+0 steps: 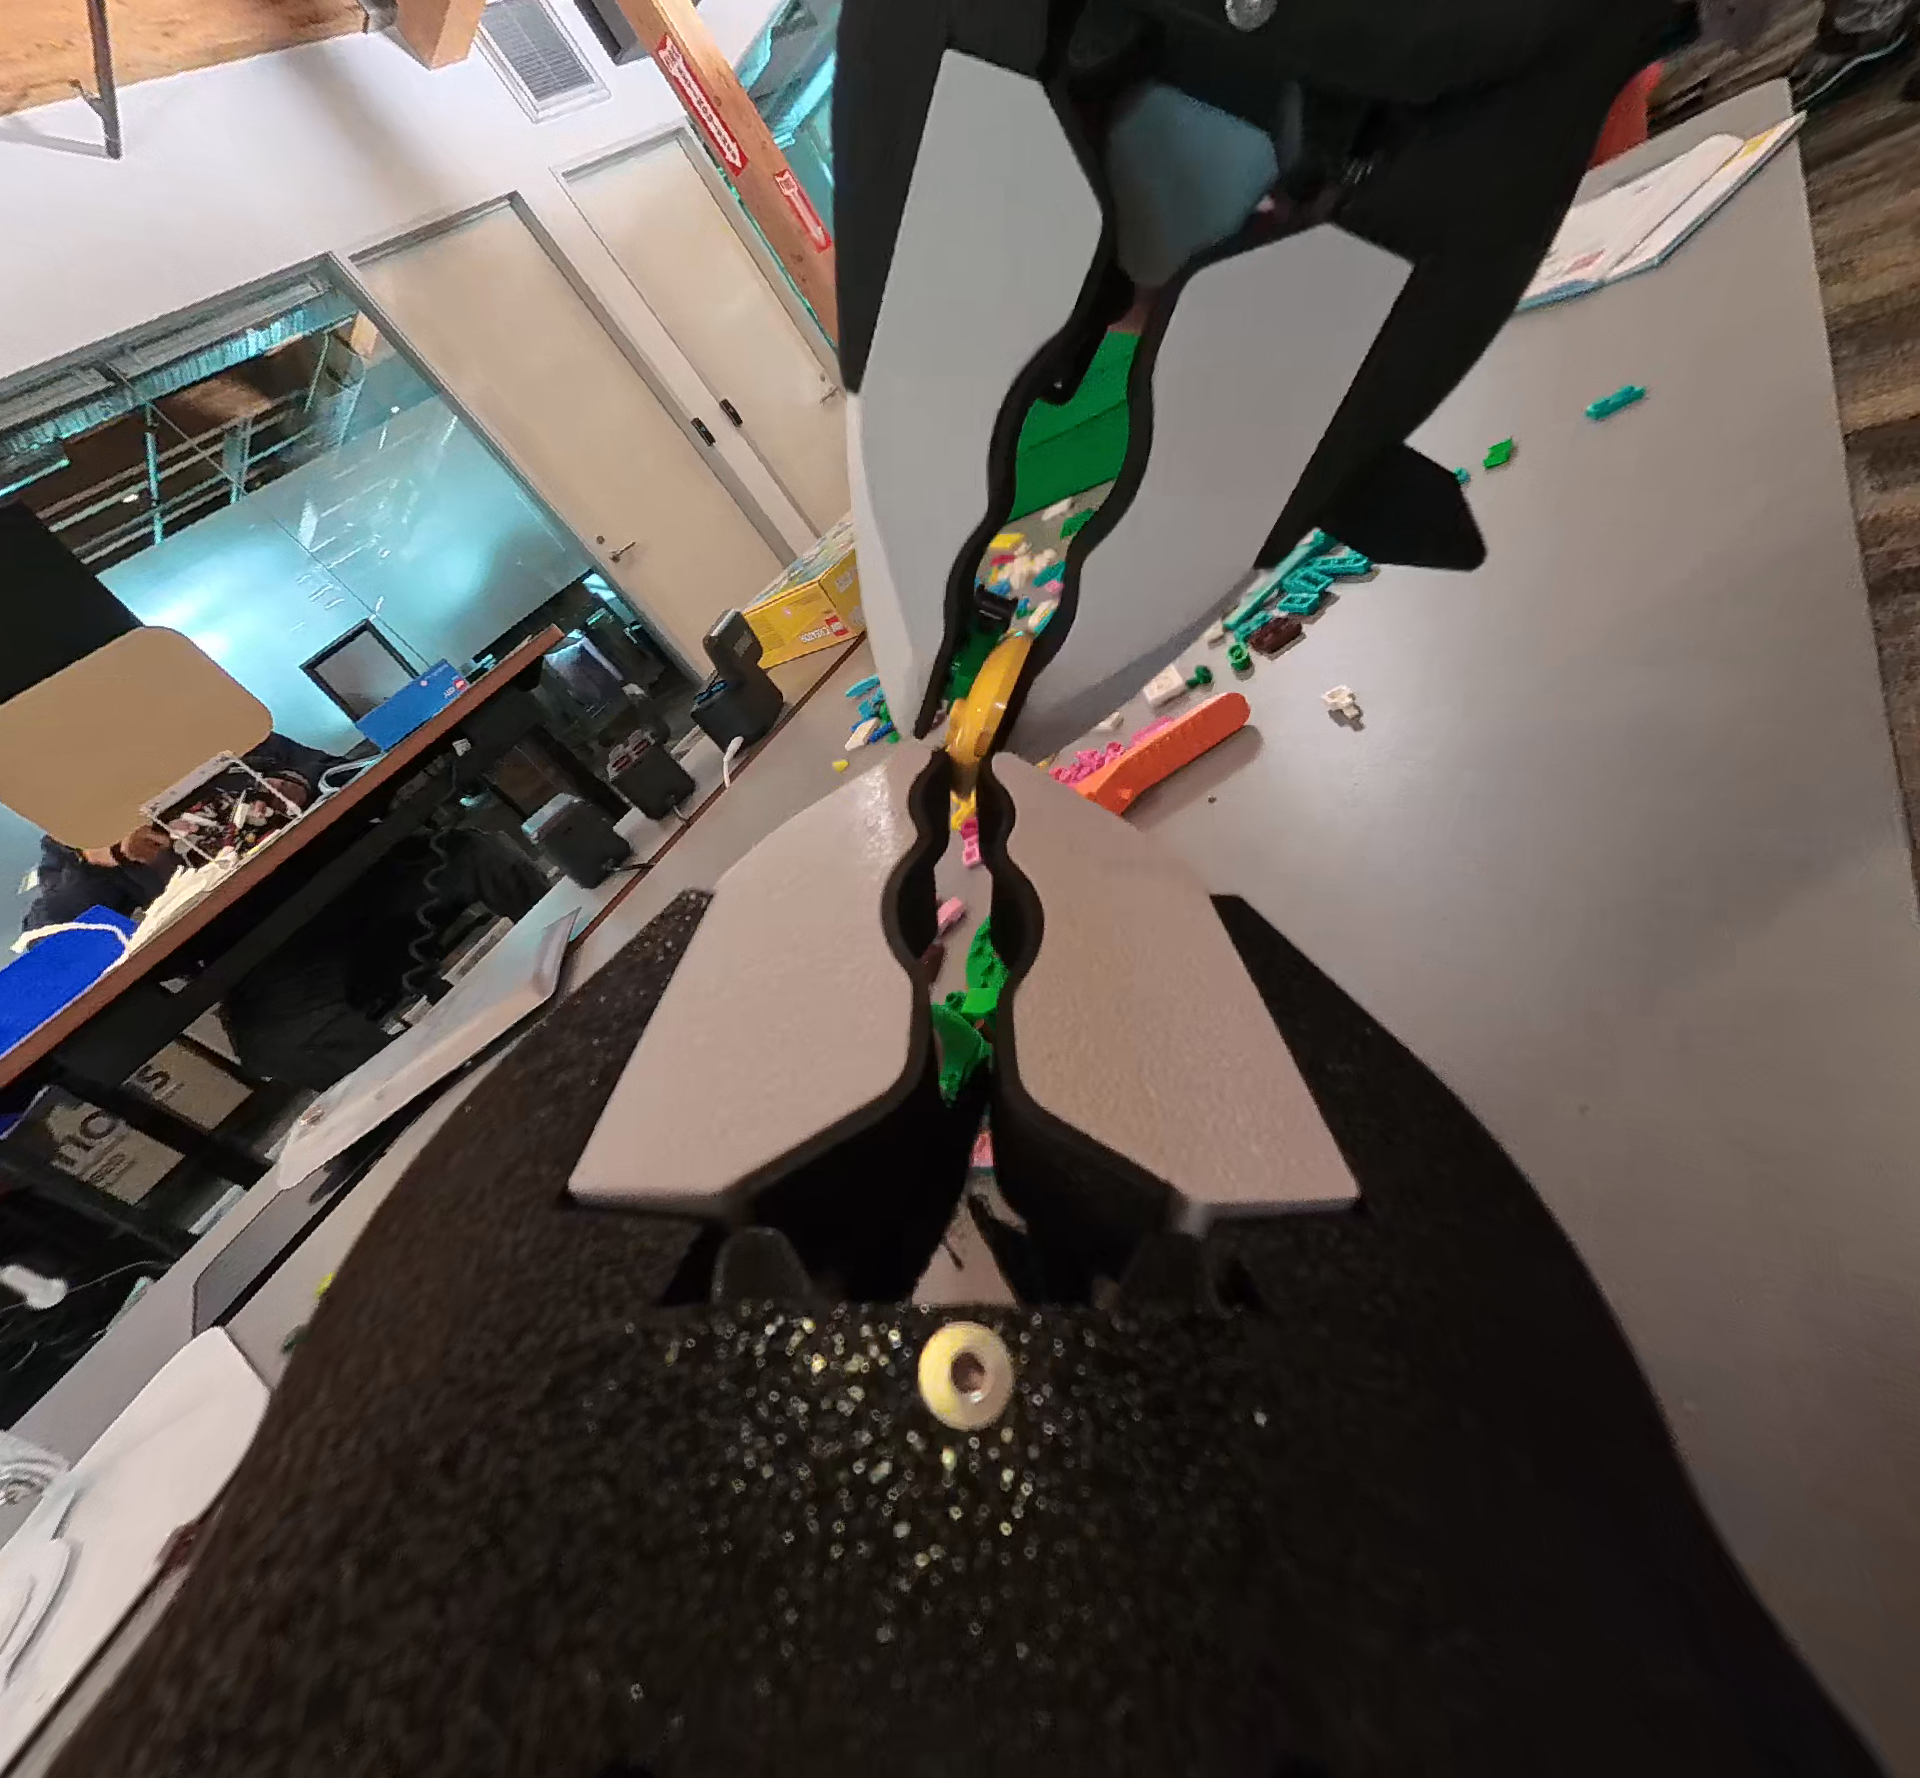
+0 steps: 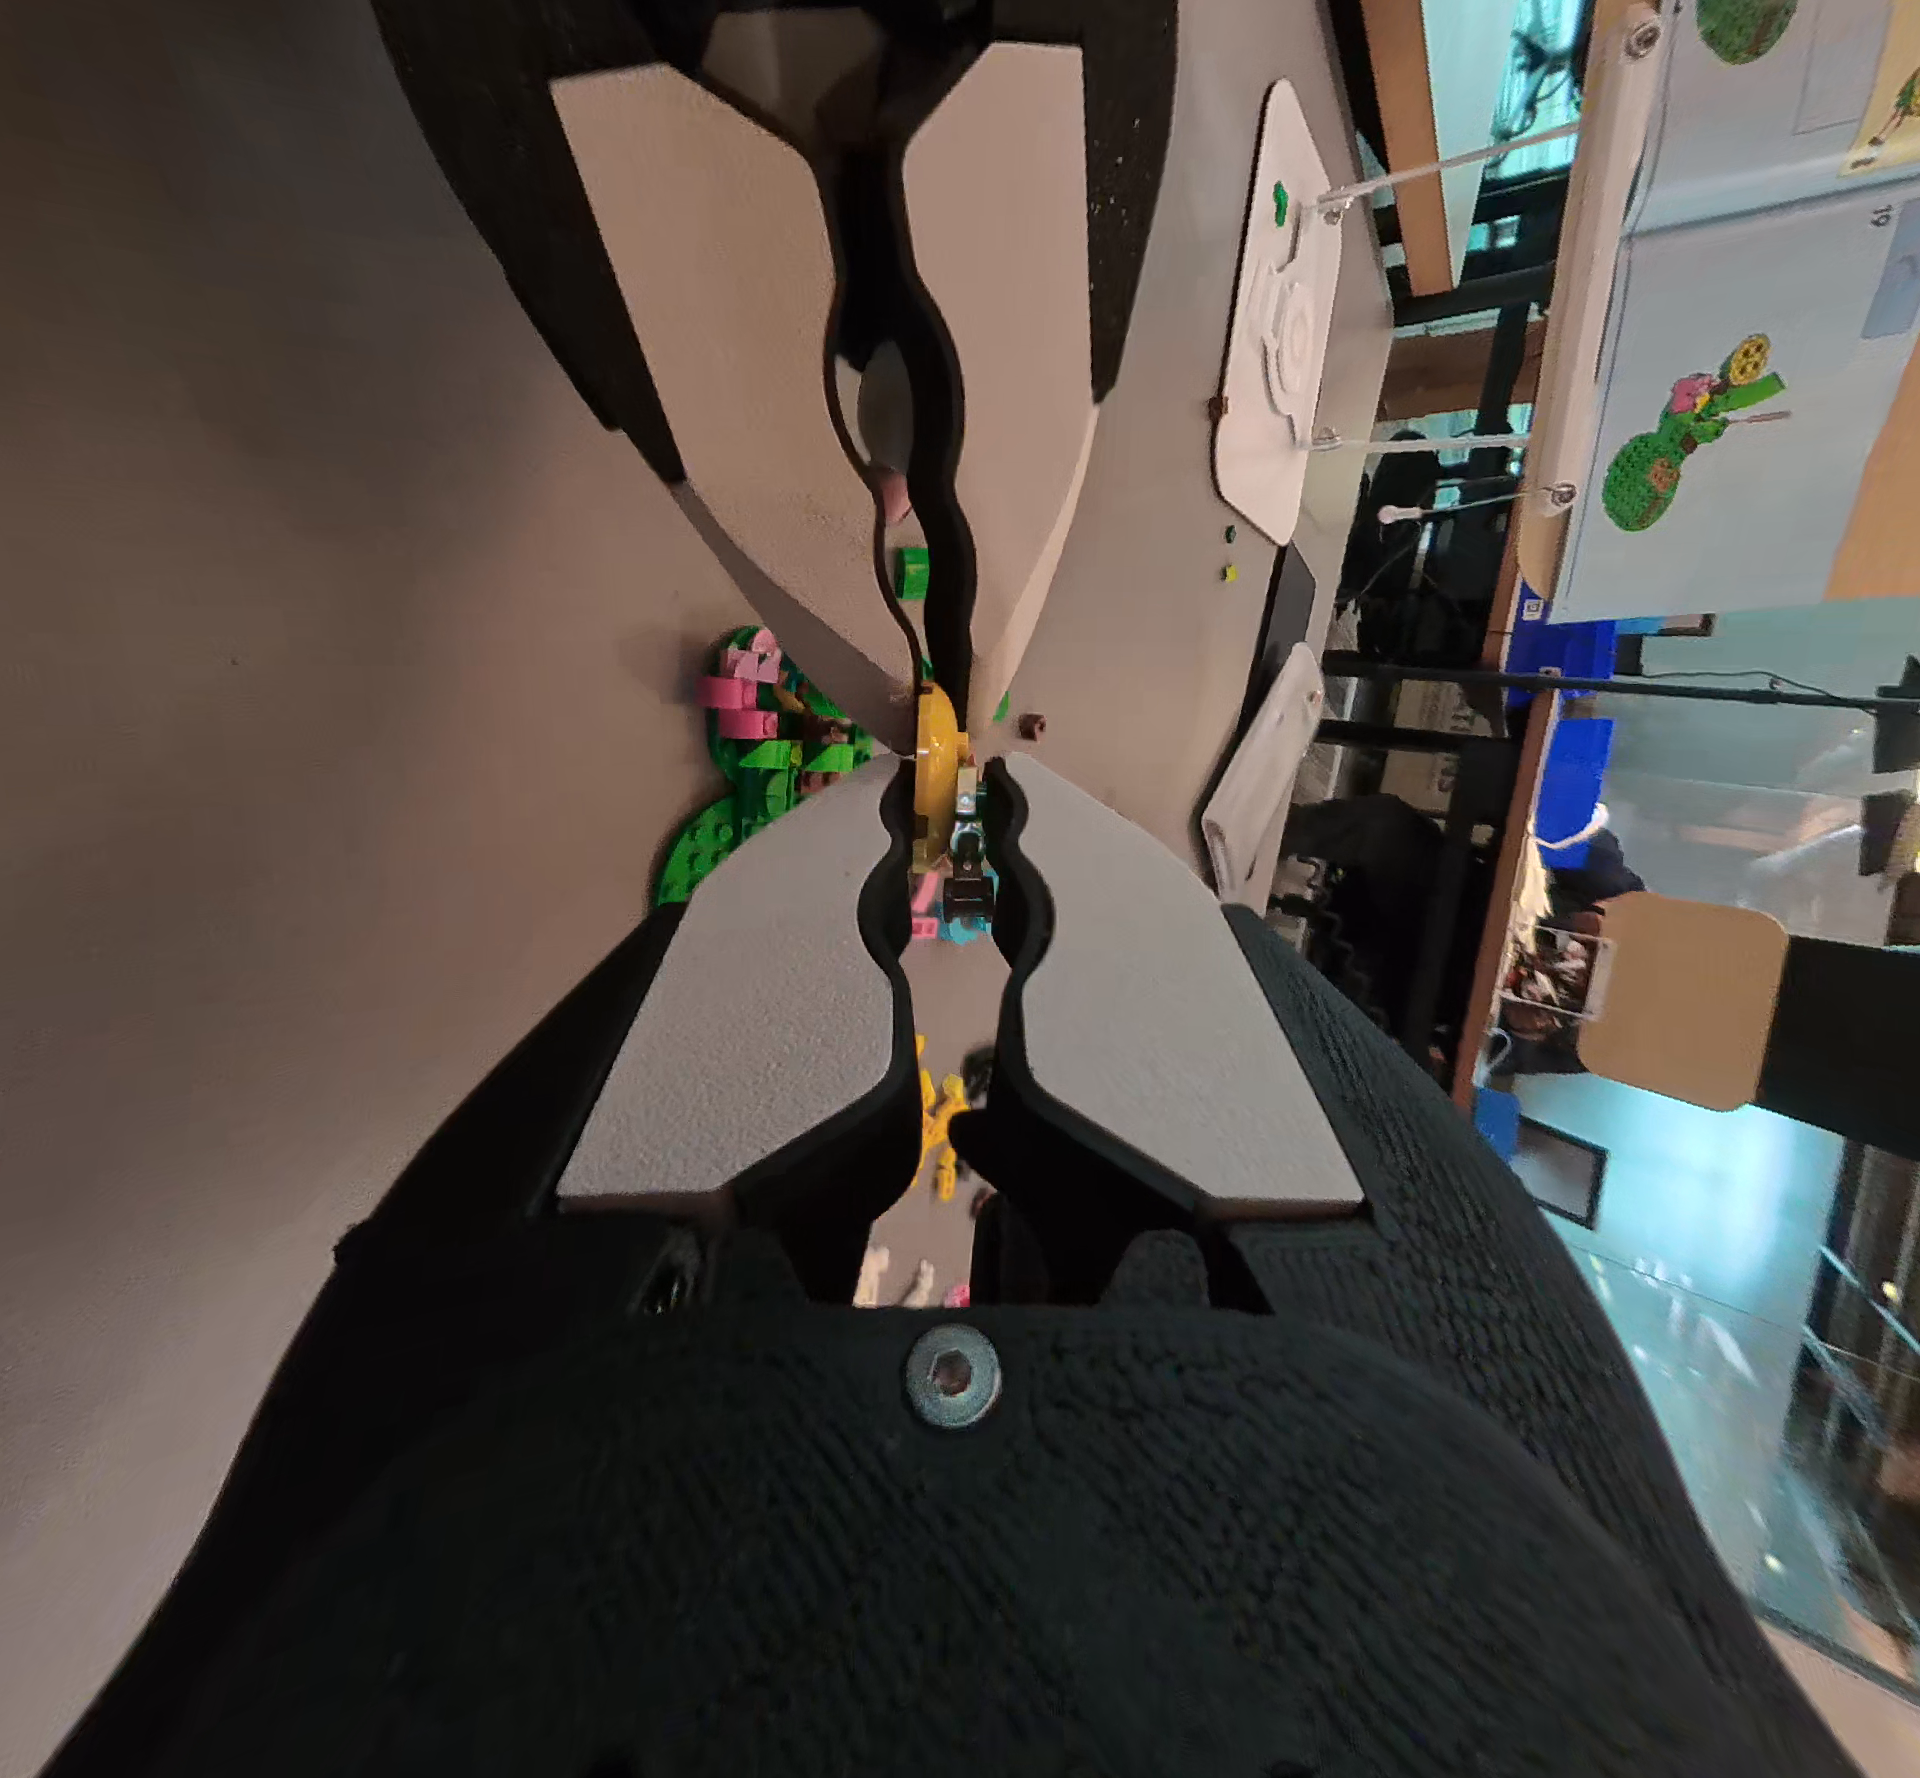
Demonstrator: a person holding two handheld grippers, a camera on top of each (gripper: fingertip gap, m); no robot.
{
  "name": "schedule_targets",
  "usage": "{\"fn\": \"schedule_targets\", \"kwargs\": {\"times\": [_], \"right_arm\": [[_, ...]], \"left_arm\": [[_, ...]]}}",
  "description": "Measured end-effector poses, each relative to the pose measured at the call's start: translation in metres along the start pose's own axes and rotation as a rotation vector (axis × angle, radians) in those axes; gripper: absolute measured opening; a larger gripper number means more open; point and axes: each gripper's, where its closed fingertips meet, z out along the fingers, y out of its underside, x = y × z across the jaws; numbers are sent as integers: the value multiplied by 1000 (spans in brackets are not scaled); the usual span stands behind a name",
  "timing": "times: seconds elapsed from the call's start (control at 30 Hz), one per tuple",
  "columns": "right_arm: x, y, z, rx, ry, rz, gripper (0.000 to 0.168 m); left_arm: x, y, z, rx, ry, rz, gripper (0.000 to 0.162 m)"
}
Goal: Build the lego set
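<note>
A yellow round lego piece point(image 1: 982, 705) is held in the air between the two grippers, which meet tip to tip above the grey table point(image 1: 1558, 897). My left gripper point(image 1: 961, 778) is shut on its near edge. My right gripper point(image 1: 971, 715) comes down from above and is shut on the far part. In the right wrist view my right gripper point(image 2: 945, 778) pinches the yellow piece point(image 2: 933, 741) with a small black and teal part point(image 2: 966, 871) attached. The left gripper point(image 2: 940, 700) faces it. A green round build with pink flowers point(image 2: 753, 741) lies on the table behind.
An orange brick separator point(image 1: 1174, 746), teal pieces point(image 1: 1299, 585) and several small loose bricks lie on the table. An open booklet point(image 1: 1662, 201) is at the far edge, a yellow box point(image 1: 805, 611) at the left. A white tray point(image 2: 1273, 315) and instruction sheets point(image 2: 1704, 419) stand at the right. My left and right fingertips are right by each other.
</note>
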Motion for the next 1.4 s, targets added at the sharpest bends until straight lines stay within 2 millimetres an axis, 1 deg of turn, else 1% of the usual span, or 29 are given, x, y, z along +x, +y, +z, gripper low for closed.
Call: {"fn": "schedule_targets", "kwargs": {"times": [0.1,0.17,0.2,0.23,0.27,0.3,0.37,0.43,0.47,0.53,0.57,0.6,0.67,0.77,0.83,0.9,0.97,1.03,1.1,1.17,1.2,1.23,1.27,1.3,1.33,1.37,1.4], "right_arm": [[-2,3,3,-39,7,-50,10],[-5,3,5,-28,-24,13,10],[-4,2,6,-3,-22,59,11],[0,-1,5,33,-7,95,21],[5,-3,2,62,7,135,35],[10,-6,-1,95,19,190,40],[19,-9,-7,164,15,316,40],[25,-7,-7,210,-6,426,39],[26,-7,-5,230,-29,466,40],[27,-6,3,259,-67,501,39],[29,-4,8,262,-70,501,39],[32,-3,13,266,-64,495,38],[38,-5,22,287,-79,479,31],[46,-9,37,303,-146,501,27],[50,-17,47,333,-225,545,26],[52,-24,60,347,-294,558,23],[53,-25,76,321,-328,513,17],[53,-17,92,250,-344,439,10],[57,-1,101,179,-350,405,4],[61,16,103,102,-399,464,4],[67,22,101,72,-398,521,4],[71,22,98,83,-407,583,2],[72,12,93,136,-439,634,1],[72,-2,91,204,-464,663,0],[70,-16,91,253,-488,666,0],[63,-26,96,257,-524,648,0],[53,-31,103,224,-575,617,3]], "left_arm": [[1,4,2,-33,-13,41,5],[2,7,1,-37,-9,65,5],[-2,7,-1,-36,-20,85,5],[-9,9,-4,-54,-47,120,5],[-19,12,-10,-70,-80,170,5],[-32,17,-19,-88,-118,208,5],[-65,28,-44,-97,-202,190,5],[-100,40,-75,-94,-302,122,5],[-116,49,-91,-119,-362,125,5],[-136,67,-116,-207,-448,177,5],[-141,72,-122,-234,-474,199,5],[-143,74,-124,-242,-493,213,5],[-141,75,-120,-230,-508,227,5],[-137,78,-111,-264,-539,319,5],[-134,82,-106,-297,-538,388,5],[-138,82,-108,-311,-574,412,5],[-142,81,-111,-304,-597,392,5],[-139,83,-110,-289,-575,340,5],[-136,82,-108,-289,-562,346,5],[-132,84,-104,-303,-542,370,5],[-131,84,-103,-313,-543,380,5],[-131,85,-102,-322,-551,388,5],[-133,84,-102,-328,-567,390,5],[-135,84,-103,-333,-585,386,5],[-137,84,-104,-335,-602,381,5],[-140,83,-106,-335,-621,378,5],[-142,83,-109,-339,-639,375,5]]}}
